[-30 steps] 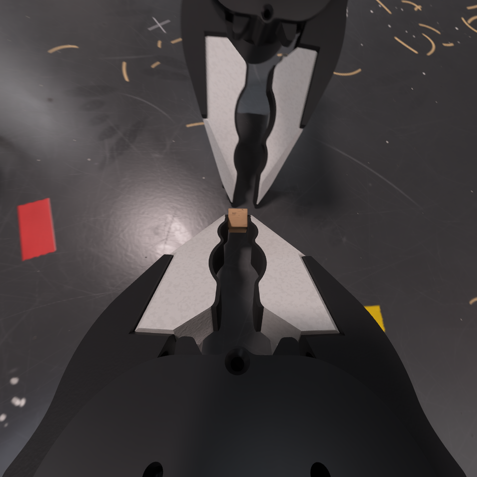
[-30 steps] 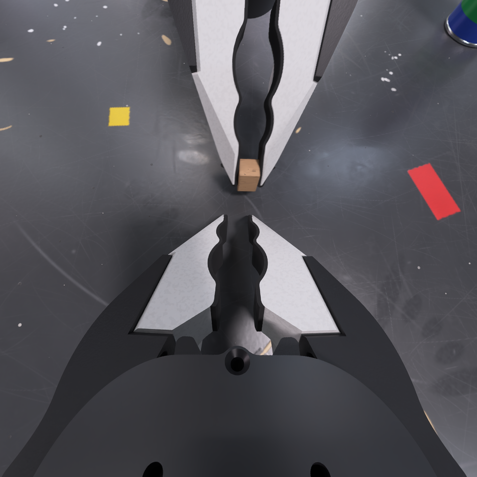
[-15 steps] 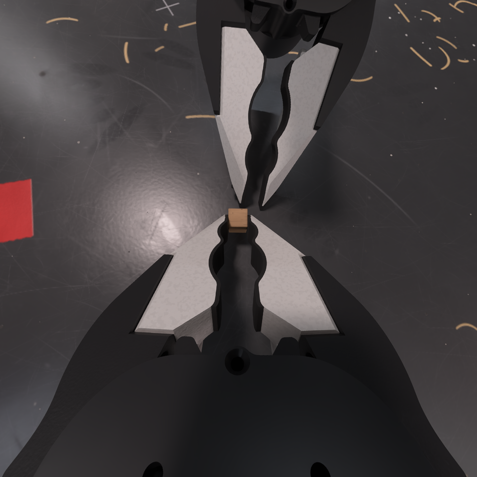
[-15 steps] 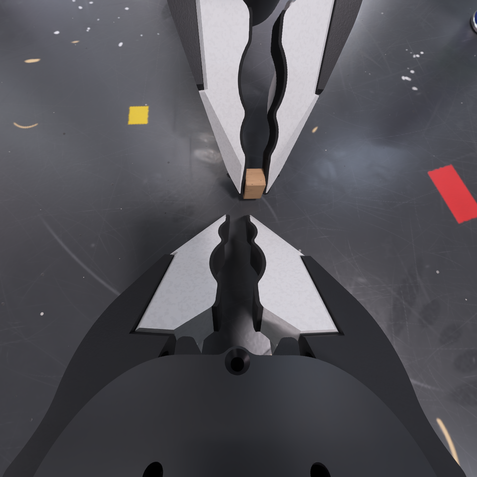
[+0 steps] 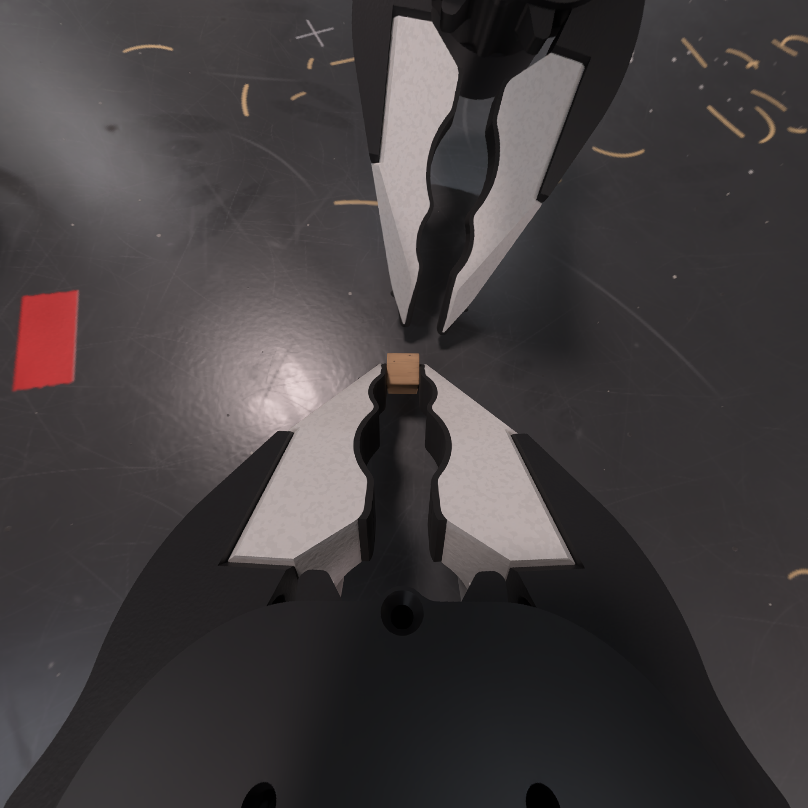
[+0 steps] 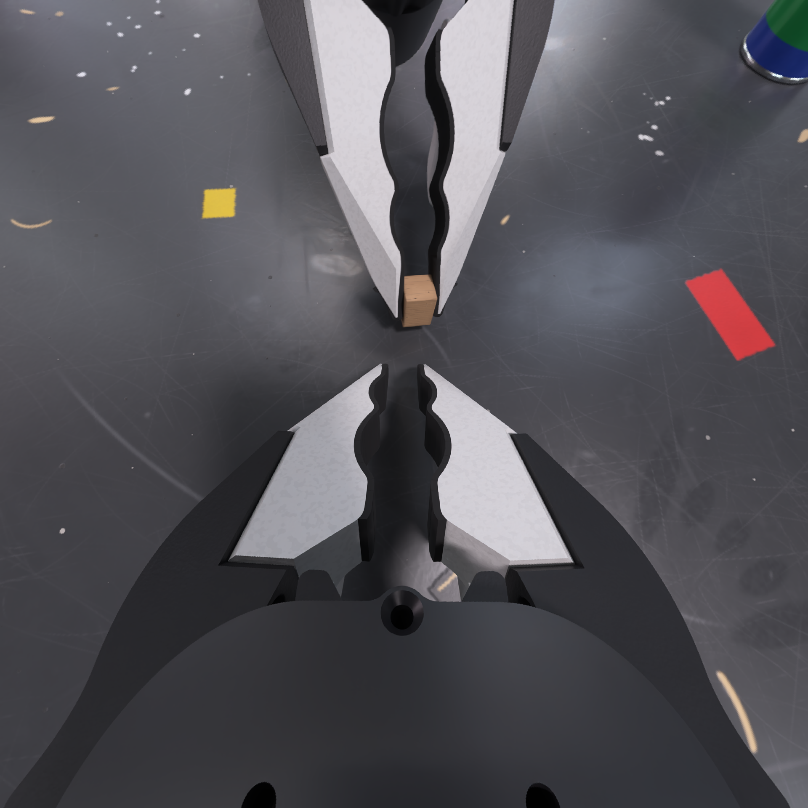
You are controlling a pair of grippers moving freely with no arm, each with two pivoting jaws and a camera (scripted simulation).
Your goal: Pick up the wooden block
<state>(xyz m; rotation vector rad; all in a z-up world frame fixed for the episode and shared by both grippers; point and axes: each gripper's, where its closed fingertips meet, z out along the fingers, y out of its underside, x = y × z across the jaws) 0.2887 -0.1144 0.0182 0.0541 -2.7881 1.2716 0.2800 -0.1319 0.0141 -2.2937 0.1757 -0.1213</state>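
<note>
On the dark scratched tabletop (image 5: 183, 271), the red tape patch (image 5: 46, 340) at nine o'clock has slid back into full view as the left tongs (image 5: 403, 369) shift, clamped throughout on the wooden block (image 5: 403, 375) at their tips. Toward twelve o'clock, the right tongs (image 5: 423, 325) have backed off, narrow and empty; the grasp looks secure, though whether the block has left the tabletop I cannot tell.

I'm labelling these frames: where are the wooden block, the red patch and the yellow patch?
wooden block (image 6: 419, 301): right wrist view, its front face.
red patch (image 6: 729, 314): right wrist view, its middle.
yellow patch (image 6: 219, 203): right wrist view, its middle.
</note>
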